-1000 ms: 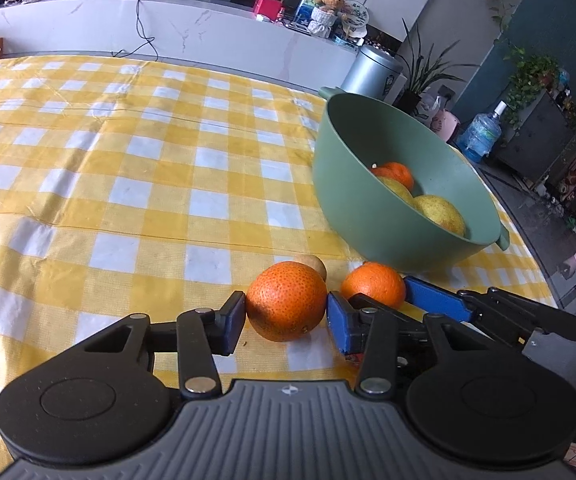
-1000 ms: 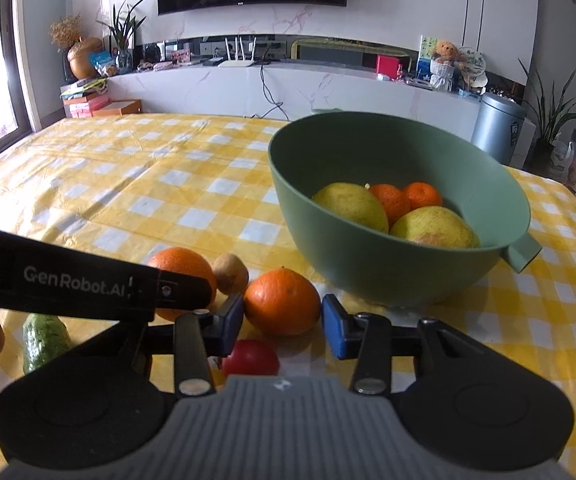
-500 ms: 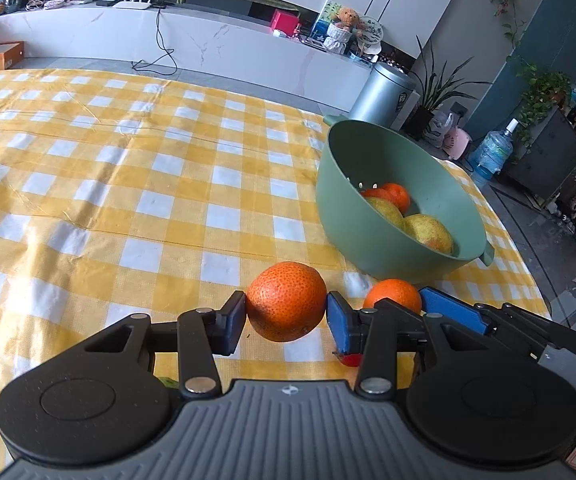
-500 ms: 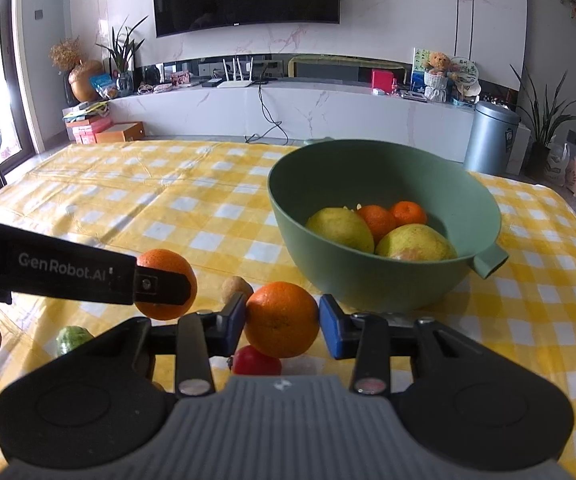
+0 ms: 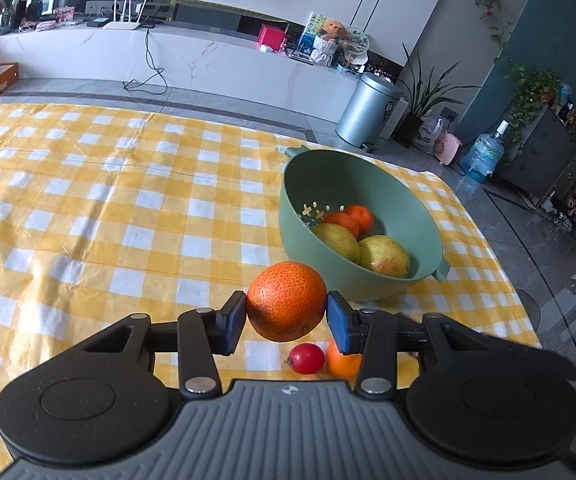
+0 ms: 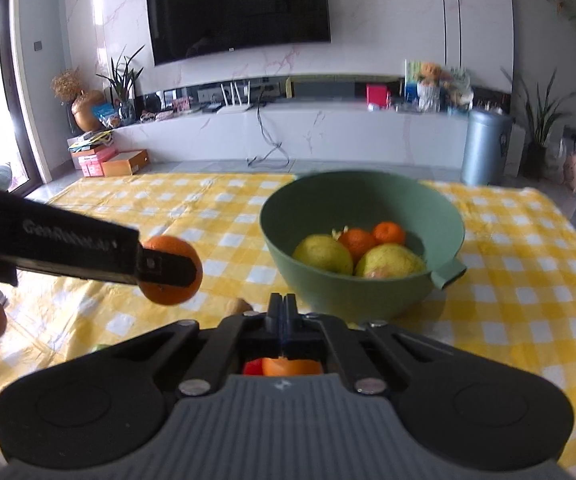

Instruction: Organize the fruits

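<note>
My left gripper is shut on a large orange and holds it in the air, short of the green bowl. The same gripper and orange show at the left of the right wrist view. The bowl holds two yellow-green pears and two small oranges. My right gripper is shut with its jaws pressed together and nothing between them. A second orange lies on the table below it, seen through the gripper frame, beside a small red fruit.
The table wears a yellow and white checked cloth. A small brown fruit lies just ahead of the right gripper. A bit of a green fruit shows at the lower left. A silver bin stands beyond the table.
My left gripper rose with its orange. My right gripper lost its orange and snapped fully shut; that orange now lies on the table below it. Both views lifted higher.
</note>
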